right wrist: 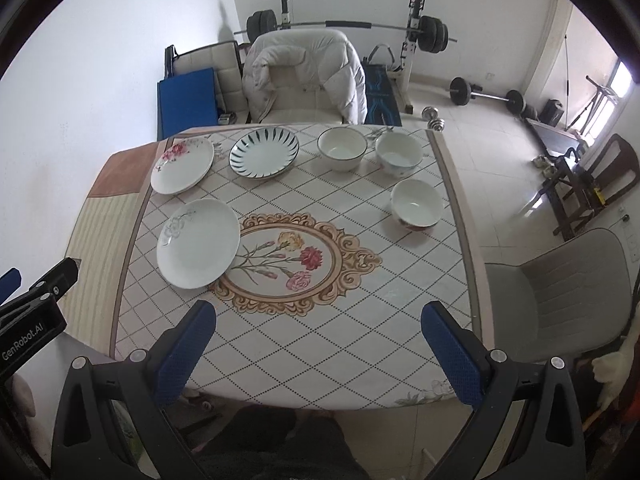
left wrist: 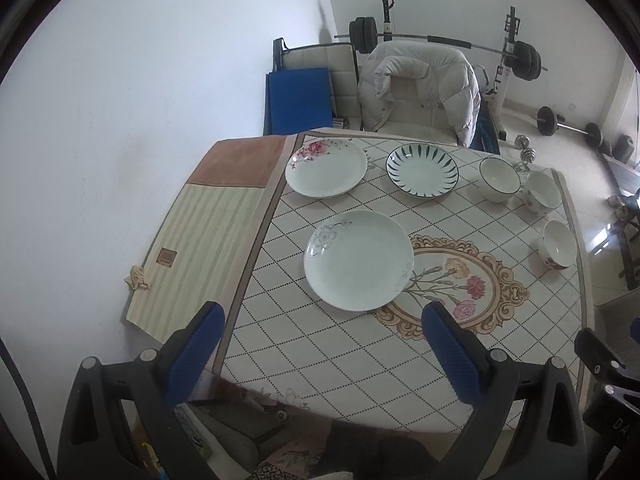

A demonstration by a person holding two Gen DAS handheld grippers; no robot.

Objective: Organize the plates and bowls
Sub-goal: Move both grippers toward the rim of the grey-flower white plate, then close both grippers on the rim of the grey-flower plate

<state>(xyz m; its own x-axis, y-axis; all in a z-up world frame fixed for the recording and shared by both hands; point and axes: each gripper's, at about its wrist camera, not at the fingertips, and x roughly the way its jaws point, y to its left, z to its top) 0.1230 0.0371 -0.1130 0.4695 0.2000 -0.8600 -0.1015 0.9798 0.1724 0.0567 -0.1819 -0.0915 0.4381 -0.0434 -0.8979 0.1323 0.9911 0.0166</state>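
Note:
Three plates lie on the table [right wrist: 360, 320]: a white one with a grey flower [left wrist: 358, 259] [right wrist: 198, 243] nearest, a pink-flowered one [left wrist: 326, 168] [right wrist: 182, 165] at the far left, a dark-striped one [left wrist: 422, 171] [right wrist: 264, 153] beside it. Three bowls stand at the right: a dark-rimmed bowl [left wrist: 500, 179] [right wrist: 342, 148], a patterned bowl [left wrist: 542, 191] [right wrist: 398, 154] and a red-flowered bowl [left wrist: 558, 245] [right wrist: 417, 204]. My left gripper [left wrist: 322, 320] is open and empty above the table's near left edge. My right gripper [right wrist: 320, 318] is open and empty above the near edge.
A chair with a white jacket [right wrist: 304, 76] stands behind the table. A grey chair [right wrist: 560, 288] stands at the right. A striped mat [left wrist: 192, 232] lies against the left wall. A barbell rack [right wrist: 348, 26] and weights stand at the back.

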